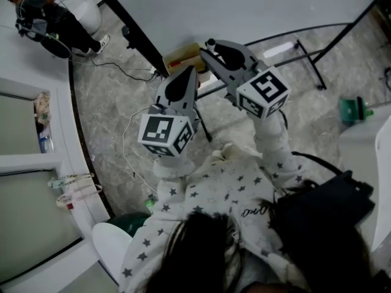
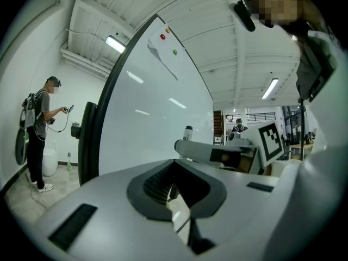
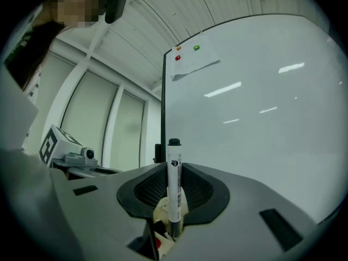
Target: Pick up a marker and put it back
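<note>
A white marker [image 3: 174, 184] with a black cap stands upright between the jaws of my right gripper [image 3: 173, 200], which is shut on its barrel. In the head view the right gripper [image 1: 209, 49] is raised close to the whiteboard [image 1: 244, 5], and the marker's black cap [image 1: 211, 43] pokes out at the tip. My left gripper [image 1: 191, 72] is held up just left of it and slightly lower, its jaws together with nothing between them. The left gripper view shows its own jaws [image 2: 174, 192] and, beyond them, the right gripper [image 2: 217, 154] with the marker [image 2: 188, 132].
The whiteboard's black frame [image 1: 131, 26] and stand legs [image 1: 305, 54] cross the marble floor. A yellowish box [image 1: 182, 57] lies at the board's foot. Another person [image 1: 49, 20] stands at the far left. A green object [image 1: 353, 110] sits at the right, and cables [image 1: 131, 145] trail over the floor.
</note>
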Demonstrator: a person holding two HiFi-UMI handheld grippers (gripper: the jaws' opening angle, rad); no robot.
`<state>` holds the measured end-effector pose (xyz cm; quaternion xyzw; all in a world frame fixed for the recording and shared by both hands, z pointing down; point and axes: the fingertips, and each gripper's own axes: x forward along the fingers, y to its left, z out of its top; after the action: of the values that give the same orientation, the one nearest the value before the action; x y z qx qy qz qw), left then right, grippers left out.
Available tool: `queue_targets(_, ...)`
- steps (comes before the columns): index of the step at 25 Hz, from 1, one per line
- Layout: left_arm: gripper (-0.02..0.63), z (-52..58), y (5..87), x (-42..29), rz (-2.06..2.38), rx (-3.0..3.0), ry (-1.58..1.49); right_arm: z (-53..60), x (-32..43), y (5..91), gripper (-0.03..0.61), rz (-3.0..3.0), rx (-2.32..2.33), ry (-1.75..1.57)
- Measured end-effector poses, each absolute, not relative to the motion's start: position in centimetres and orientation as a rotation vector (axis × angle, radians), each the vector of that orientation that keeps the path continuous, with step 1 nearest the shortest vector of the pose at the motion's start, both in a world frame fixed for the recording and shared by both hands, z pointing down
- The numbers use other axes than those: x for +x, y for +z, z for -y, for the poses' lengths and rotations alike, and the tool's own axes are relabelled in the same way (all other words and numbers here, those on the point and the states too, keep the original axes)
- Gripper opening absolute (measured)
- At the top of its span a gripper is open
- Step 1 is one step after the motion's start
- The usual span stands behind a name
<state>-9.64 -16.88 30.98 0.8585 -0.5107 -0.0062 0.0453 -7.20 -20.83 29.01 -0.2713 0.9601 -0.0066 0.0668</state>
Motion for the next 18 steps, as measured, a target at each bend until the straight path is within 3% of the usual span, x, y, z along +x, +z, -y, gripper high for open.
queue_targets(18,0.0,15.0,27.8,-8.1,1.487,2.722,-0.086,17.1,-5.4,25.1,0.084,-2.851,-0.817,0.058)
